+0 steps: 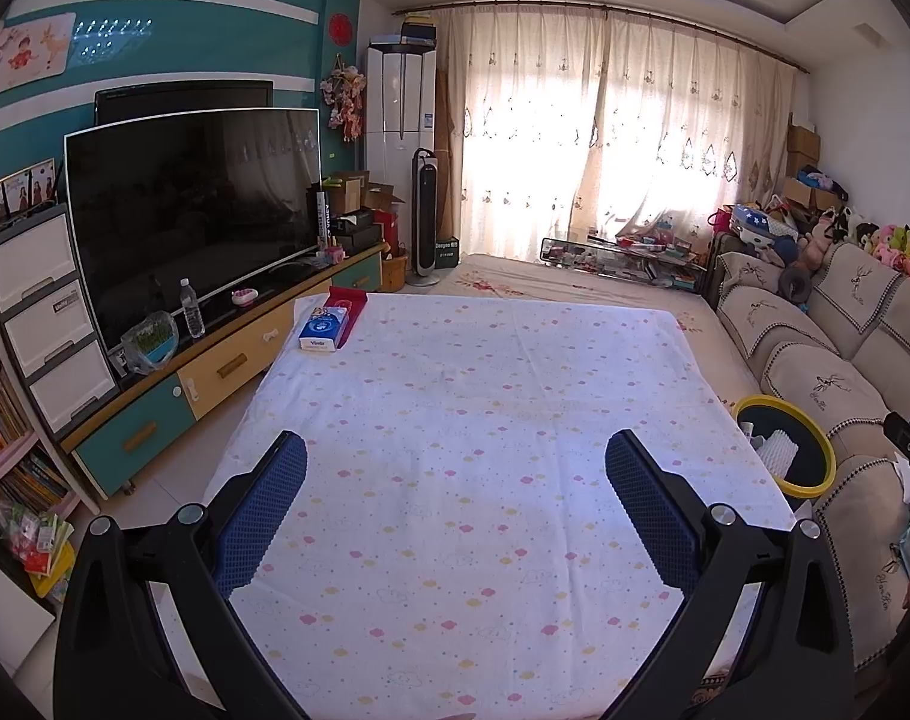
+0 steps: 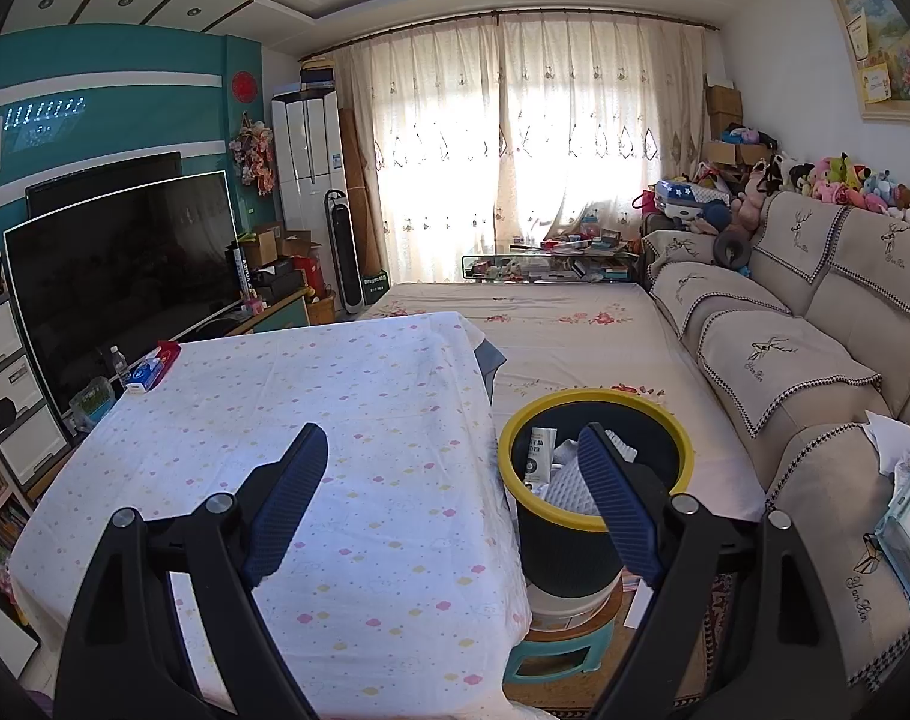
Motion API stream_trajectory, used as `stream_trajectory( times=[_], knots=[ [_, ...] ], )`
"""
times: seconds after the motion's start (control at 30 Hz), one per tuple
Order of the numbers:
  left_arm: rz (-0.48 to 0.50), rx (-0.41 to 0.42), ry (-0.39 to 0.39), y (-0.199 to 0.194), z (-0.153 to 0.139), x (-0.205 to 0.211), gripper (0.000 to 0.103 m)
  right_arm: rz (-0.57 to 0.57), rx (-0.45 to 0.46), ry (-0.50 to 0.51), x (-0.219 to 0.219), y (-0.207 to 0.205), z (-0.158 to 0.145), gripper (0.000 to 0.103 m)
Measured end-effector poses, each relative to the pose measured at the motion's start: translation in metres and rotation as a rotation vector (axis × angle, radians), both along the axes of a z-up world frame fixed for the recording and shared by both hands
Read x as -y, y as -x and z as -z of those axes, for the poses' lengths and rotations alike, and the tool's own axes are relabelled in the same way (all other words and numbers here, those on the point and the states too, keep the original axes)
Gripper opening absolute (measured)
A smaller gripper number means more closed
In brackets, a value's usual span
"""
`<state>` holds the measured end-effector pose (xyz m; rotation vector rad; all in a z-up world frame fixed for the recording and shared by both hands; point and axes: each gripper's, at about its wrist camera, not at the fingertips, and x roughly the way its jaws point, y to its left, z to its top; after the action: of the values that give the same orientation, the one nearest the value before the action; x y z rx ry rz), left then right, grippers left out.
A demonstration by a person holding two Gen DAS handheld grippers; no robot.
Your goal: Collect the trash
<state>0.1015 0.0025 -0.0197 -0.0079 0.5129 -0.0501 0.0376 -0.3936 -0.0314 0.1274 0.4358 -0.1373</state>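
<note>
A dark bin with a yellow rim (image 2: 596, 462) stands on a teal stool right of the table and holds white foam and a white tube; it also shows in the left wrist view (image 1: 785, 444). My left gripper (image 1: 455, 456) is open and empty above the table's flowered white cloth (image 1: 485, 420). My right gripper (image 2: 452, 450) is open and empty, its right finger (image 2: 617, 498) in front of the bin and its left finger over the cloth (image 2: 335, 420). A blue tissue pack (image 1: 324, 329) on a red item lies at the table's far left corner.
A TV (image 1: 197, 204) on a low cabinet runs along the left, with a water bottle (image 1: 191, 307). A beige sofa (image 2: 815, 360) lines the right, with paper and a plastic sleeve (image 2: 905, 516) on its near seat. A low glass table (image 2: 551, 261) stands by the curtains.
</note>
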Motion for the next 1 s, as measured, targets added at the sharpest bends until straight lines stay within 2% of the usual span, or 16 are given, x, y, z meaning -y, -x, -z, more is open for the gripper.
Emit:
stream_trajectory(
  times=[1.0],
  knots=[
    [0.002,-0.011,0.005,-0.0017,0.0055,0.0011,0.098,-0.005,-0.008,-0.008,0.0005,-0.0032,0.0041,0.081]
  ],
)
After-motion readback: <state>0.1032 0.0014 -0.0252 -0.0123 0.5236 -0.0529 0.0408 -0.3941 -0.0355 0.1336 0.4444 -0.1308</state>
